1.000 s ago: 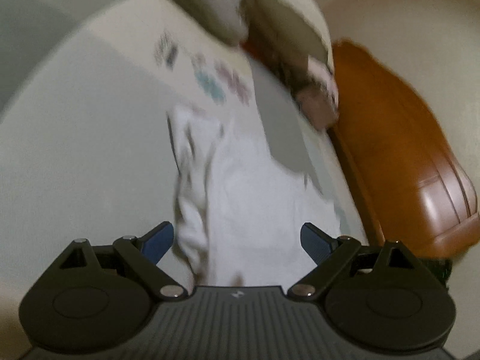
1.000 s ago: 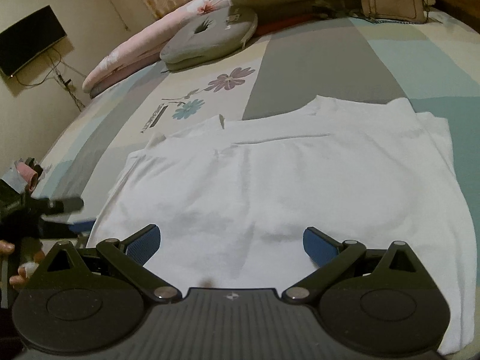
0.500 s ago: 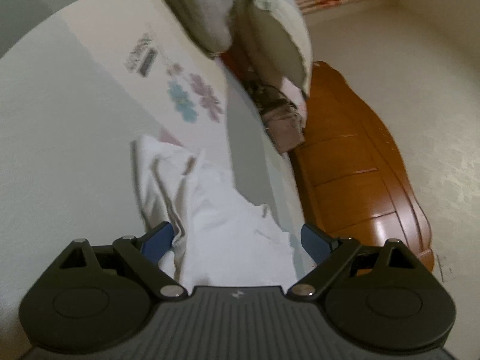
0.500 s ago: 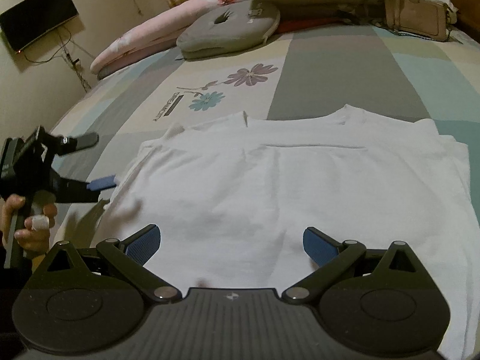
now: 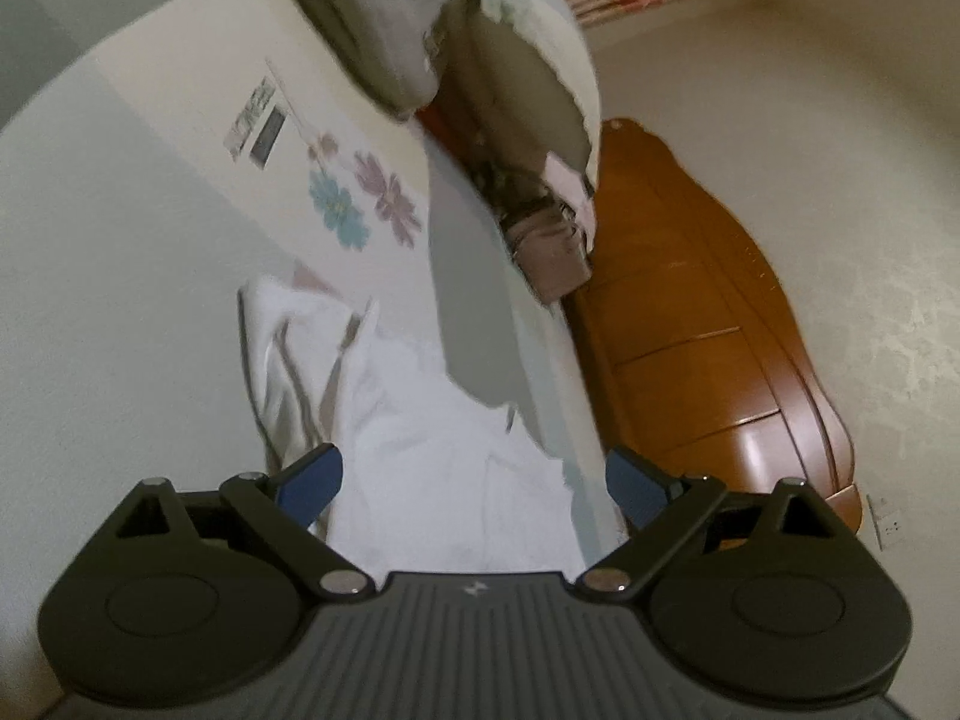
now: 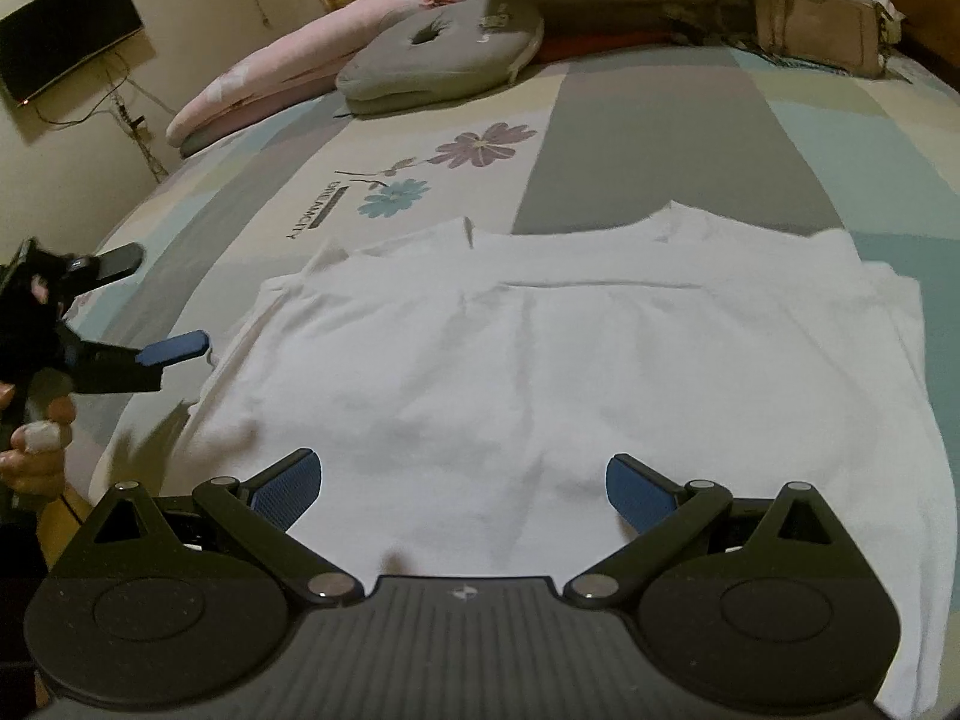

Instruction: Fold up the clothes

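White cloth, a shirt, lay flat on the bedspread. Your left gripper and right gripper hung over it, fingers spread, pinching nothing.

left wrist: low at shirt side edge, rolled sideways, faces along bed to headboard, close | right wrist: near bed foot, level, faces across shirt to pillows, close | shared: shirt, flower print, pillows; right view also shows left gripper
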`<state>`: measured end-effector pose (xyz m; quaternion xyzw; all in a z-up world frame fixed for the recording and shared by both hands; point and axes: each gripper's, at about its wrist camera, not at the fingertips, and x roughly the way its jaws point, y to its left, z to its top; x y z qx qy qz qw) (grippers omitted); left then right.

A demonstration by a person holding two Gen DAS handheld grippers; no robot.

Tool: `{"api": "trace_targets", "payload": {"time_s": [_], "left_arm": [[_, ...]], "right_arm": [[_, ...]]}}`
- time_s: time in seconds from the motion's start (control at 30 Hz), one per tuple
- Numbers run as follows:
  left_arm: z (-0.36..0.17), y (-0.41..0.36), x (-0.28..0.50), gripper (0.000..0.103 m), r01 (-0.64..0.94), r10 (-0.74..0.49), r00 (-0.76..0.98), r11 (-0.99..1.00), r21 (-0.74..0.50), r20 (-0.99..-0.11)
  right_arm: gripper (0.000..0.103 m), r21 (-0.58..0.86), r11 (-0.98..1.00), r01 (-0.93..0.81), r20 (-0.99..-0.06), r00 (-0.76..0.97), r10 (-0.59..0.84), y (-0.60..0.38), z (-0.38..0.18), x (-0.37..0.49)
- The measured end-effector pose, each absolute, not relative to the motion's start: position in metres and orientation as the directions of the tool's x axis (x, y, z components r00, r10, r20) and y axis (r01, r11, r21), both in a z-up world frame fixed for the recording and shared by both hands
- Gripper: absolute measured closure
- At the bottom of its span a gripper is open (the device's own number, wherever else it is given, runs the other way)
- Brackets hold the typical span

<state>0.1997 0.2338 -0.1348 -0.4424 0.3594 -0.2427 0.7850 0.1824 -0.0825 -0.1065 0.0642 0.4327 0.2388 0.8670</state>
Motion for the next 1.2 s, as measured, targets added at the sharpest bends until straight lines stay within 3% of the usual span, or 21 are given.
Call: {"api": "trace_targets", "payload": {"time_s": [0.13, 0.4, 0.47, 0.5, 0.53, 0.6, 0.73, 0.77, 0.8, 0.93, 1.1, 1.17, 1.2], "left_arm": [[-0.147, 0.220, 0.197, 0.011, 0.000, -0.665, 0.564, 0.594, -0.805, -0.490], [-0.120, 0.252, 0.198, 0.015, -0.005, -0.565, 0.694, 0.615, -0.788, -0.446], [-0.125, 0.257, 0.213, 0.038, -0.075, -0.512, 0.699, 0.641, -0.764, -0.499], [-0.130, 0.260, 0.224, 0.057, -0.127, -0.478, 0.692, 0.657, -0.743, -0.541], [-0.134, 0.260, 0.233, 0.071, -0.160, -0.451, 0.684, 0.674, -0.721, -0.574], [-0.137, 0.251, 0.241, 0.078, -0.153, -0.430, 0.670, 0.717, -0.680, -0.605], [-0.140, 0.239, 0.255, 0.080, -0.137, -0.418, 0.660, 0.749, -0.648, -0.624], [-0.141, 0.236, 0.259, 0.086, -0.138, -0.409, 0.660, 0.759, -0.637, -0.630], [-0.141, 0.232, 0.263, 0.098, -0.134, -0.387, 0.658, 0.784, -0.606, -0.646], [-0.129, 0.222, 0.275, 0.099, -0.104, -0.317, 0.655, 0.862, -0.497, -0.686], [-0.111, 0.227, 0.268, 0.097, -0.097, -0.270, 0.677, 0.889, -0.447, -0.685], [-0.105, 0.230, 0.255, 0.079, -0.086, -0.308, 0.682, 0.867, -0.491, -0.663], [-0.105, 0.233, 0.249, 0.059, -0.082, -0.343, 0.677, 0.844, -0.529, -0.651]], "right_arm": [[0.000, 0.310, 0.881, -0.359, -0.721, 0.515, 0.464, -0.083, -0.108, 0.181], [0.000, 0.316, 0.884, -0.345, -0.712, 0.529, 0.461, -0.090, -0.109, 0.181], [0.000, 0.324, 0.882, -0.341, -0.713, 0.525, 0.465, -0.090, -0.110, 0.181], [0.000, 0.323, 0.882, -0.342, -0.713, 0.525, 0.465, -0.090, -0.110, 0.181], [0.000, 0.318, 0.883, -0.346, -0.712, 0.528, 0.463, -0.090, -0.109, 0.180], [0.000, 0.300, 0.886, -0.355, -0.709, 0.538, 0.456, -0.091, -0.107, 0.178], [0.000, 0.296, 0.894, -0.337, -0.713, 0.545, 0.441, -0.099, -0.110, 0.180], [0.000, 0.304, 0.895, -0.326, -0.716, 0.542, 0.440, -0.100, -0.112, 0.181], [0.000, 0.312, 0.897, -0.314, -0.718, 0.540, 0.439, -0.102, -0.114, 0.182], [0.000, 0.316, 0.893, -0.319, -0.714, 0.540, 0.445, -0.104, -0.114, 0.181], [0.000, 0.324, 0.892, -0.314, -0.706, 0.548, 0.449, -0.110, -0.112, 0.180], [0.000, 0.323, 0.892, -0.317, -0.704, 0.549, 0.450, -0.110, -0.112, 0.179], [0.000, 0.322, 0.892, -0.318, -0.705, 0.548, 0.450, -0.110, -0.112, 0.179]]}}
